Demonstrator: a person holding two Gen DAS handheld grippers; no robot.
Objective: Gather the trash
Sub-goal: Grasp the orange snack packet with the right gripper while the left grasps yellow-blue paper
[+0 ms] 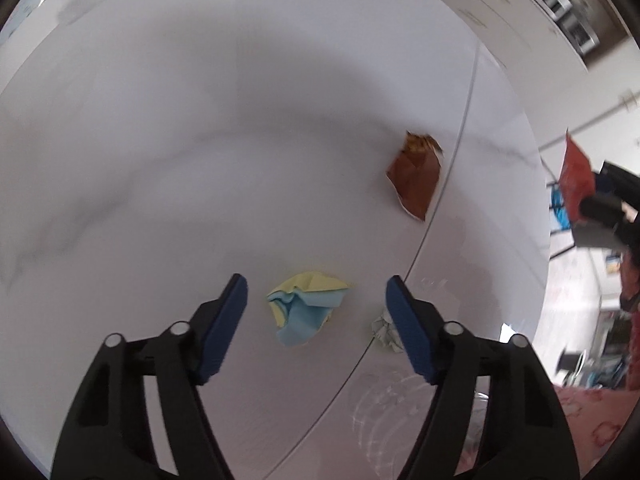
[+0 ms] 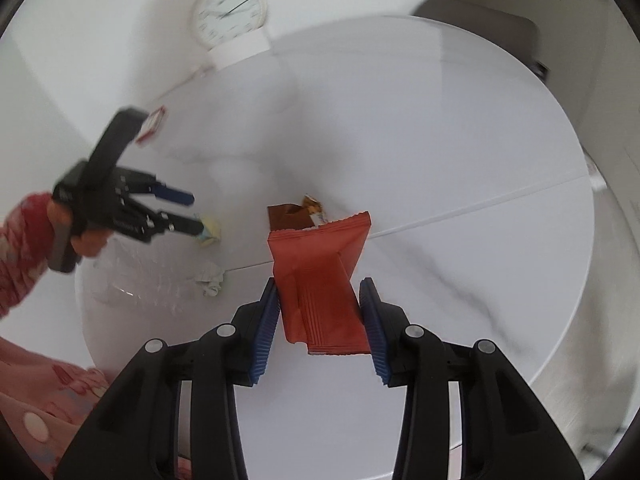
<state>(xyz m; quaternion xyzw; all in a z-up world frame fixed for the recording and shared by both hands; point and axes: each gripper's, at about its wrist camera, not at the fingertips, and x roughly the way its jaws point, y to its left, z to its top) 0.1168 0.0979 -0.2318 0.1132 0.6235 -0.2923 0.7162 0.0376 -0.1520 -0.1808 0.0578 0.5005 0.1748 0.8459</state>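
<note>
On the white marble table, near to far:

Right gripper [image 2: 320,316]: jaws clamped on the red snack wrapper [image 2: 320,276], lifted clear of the table [image 2: 460,140]; long axis runs up and away from the jaws, serrated end farthest.

Left gripper [image 1: 316,300]: jaws spread wide, nothing held; they straddle the crumpled yellow-and-blue paper [image 1: 306,308] lying on the table.

White paper wad [image 1: 384,332]: just beside the left gripper's right finger, near the table's seam.

Clear plastic container [image 2: 132,280]: near edge of the table, probably the collecting vessel; contents cannot be told.

Brown torn wrapper [image 1: 416,172]: farther out, beside the seam, open ragged end pointing away.

Clock [image 2: 229,10]: far edge, not trash.

Progress: early; one piece in hand, three on the table, none visibly deposited.
</note>
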